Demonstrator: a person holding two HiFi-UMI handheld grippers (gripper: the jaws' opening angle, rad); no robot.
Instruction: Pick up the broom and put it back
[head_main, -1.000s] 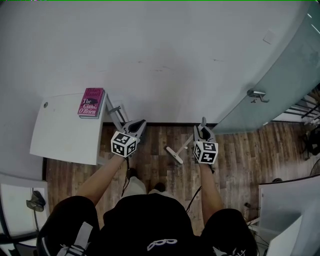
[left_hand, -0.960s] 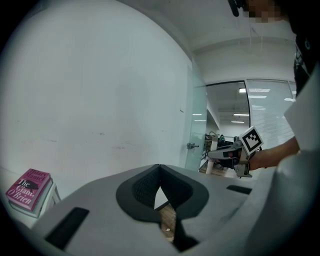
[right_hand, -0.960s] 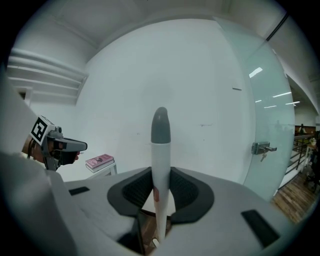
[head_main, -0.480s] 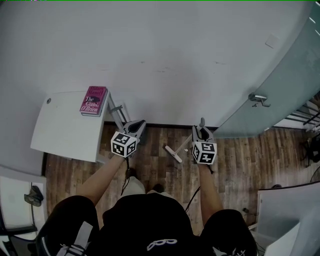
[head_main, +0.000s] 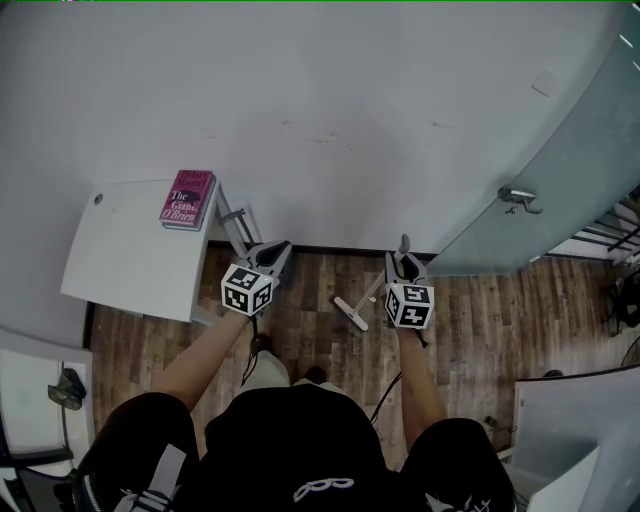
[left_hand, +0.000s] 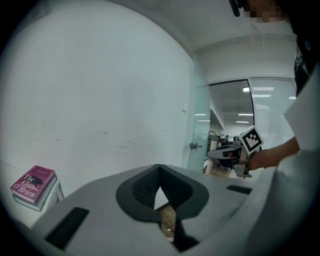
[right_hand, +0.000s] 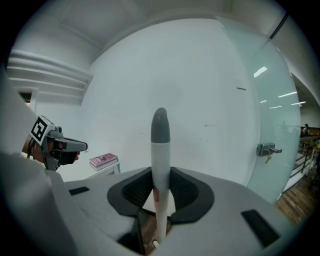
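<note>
White broom (right_hand: 160, 150) stands clenched in the right gripper (right_hand: 161, 191), its head on the floor (head_main: 480, 300) at seven o'clock. The left gripper (left_hand: 159, 171) is closed on nothing. Hold the handle upright and lean it gently on the wall (head_main: 320, 120) at twelve.

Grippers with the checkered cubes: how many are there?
2. The left gripper, shut and empty, is beside the white table; the right gripper, nearer the glass door, grips the broom handle.

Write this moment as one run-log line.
right gripper: shut on broom handle | left gripper: shut, empty | book: on white table
</note>
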